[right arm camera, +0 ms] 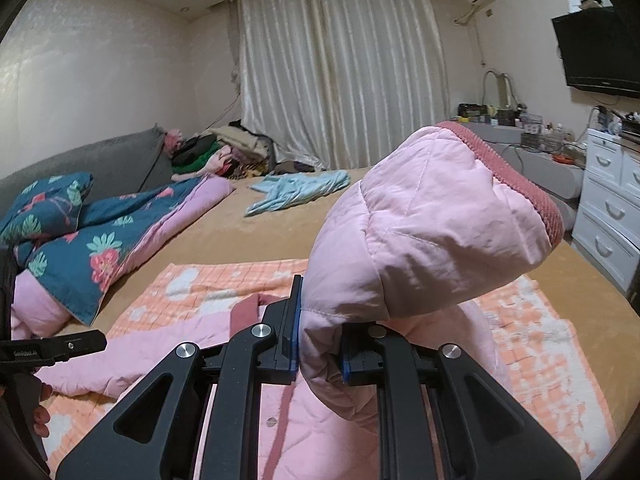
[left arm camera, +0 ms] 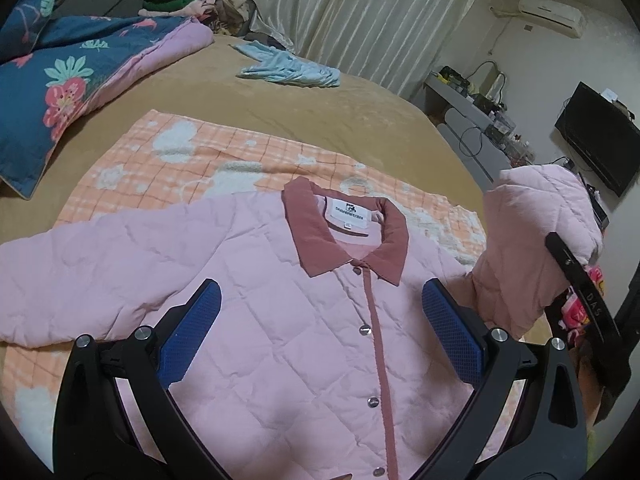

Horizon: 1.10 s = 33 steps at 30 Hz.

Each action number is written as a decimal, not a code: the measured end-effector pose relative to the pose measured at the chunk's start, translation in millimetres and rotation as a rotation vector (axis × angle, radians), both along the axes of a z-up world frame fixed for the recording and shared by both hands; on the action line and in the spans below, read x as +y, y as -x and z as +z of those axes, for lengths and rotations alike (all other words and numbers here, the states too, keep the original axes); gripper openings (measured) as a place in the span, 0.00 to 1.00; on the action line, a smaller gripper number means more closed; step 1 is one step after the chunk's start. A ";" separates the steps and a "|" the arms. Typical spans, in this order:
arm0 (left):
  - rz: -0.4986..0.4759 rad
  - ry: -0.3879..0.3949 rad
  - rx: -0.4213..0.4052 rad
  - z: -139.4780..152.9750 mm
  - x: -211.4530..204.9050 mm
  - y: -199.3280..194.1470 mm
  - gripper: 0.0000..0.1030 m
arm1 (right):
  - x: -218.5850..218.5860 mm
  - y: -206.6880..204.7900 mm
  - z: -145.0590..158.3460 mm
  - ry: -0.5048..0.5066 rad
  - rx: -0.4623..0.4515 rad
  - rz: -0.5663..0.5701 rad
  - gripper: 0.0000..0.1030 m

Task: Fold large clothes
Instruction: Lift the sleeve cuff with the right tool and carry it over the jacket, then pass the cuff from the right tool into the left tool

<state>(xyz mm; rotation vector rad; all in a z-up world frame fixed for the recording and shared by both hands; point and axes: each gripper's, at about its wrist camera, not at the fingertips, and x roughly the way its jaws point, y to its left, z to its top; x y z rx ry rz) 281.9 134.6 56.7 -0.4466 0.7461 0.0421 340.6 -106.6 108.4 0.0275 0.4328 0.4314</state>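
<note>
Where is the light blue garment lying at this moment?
The light blue garment lies crumpled on the tan bed cover, far side, near the curtains, beyond the pink jacket.

Your right gripper [right arm camera: 320, 344] is clamped on a sleeve [right arm camera: 420, 224] of the pink quilted jacket [right arm camera: 168, 344], lifting its ribbed cuff [right arm camera: 520, 176] above the orange checked blanket [right arm camera: 540, 336]. Your left gripper [right arm camera: 52, 350] shows at the left edge, with fingers [right arm camera: 40, 412] below it.
</note>
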 end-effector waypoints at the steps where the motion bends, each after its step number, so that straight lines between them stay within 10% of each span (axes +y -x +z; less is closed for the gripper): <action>1: 0.001 0.008 0.001 -2.7 3.0 0.1 0.91 | 3.9 -0.6 -1.7 0.005 0.002 0.006 0.13; 33: 0.006 0.325 -0.022 -80.8 65.6 8.7 0.91 | 131.6 12.7 -136.1 0.344 0.190 0.290 0.19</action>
